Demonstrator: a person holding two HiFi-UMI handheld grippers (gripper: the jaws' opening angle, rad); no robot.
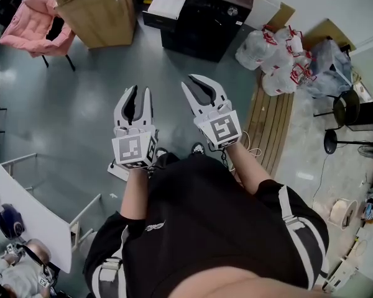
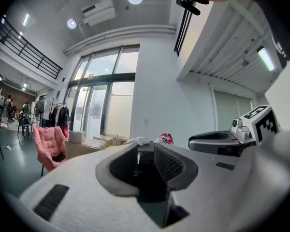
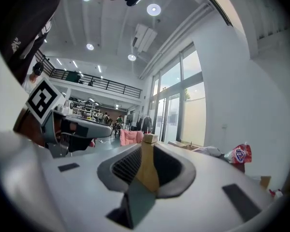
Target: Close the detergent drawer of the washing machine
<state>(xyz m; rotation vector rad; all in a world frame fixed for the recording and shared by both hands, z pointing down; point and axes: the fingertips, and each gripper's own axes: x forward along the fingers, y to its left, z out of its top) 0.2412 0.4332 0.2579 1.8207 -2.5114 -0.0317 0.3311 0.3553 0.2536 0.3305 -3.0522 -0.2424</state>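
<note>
Grippers held out level ahead of a person in a black shirt, one in each hand, side by side over grey floor.

Left gripper: jaws a narrow way apart, nothing clamped (only the far end of the room showing through the slot in the left gripper view).

Right gripper, just beside it and angled slightly outward: jaws likewise a little parted and empty, with tan cardboard and floor visible through the gap.

Well beyond both grippers, at the top of the head view: black washing machine with a knob on its top panel. At its left end, a white part, seemingly the detergent drawer; pulled out or pushed in, not readable from this height. Touched by neither gripper.

Left of the machine, a large cardboard box, then a pink chair. Right of it, a heap of white plastic bags with red print, beside wooden planks laid on the floor. Further right, a black stool. At lower left, the corner of a white table.
</note>
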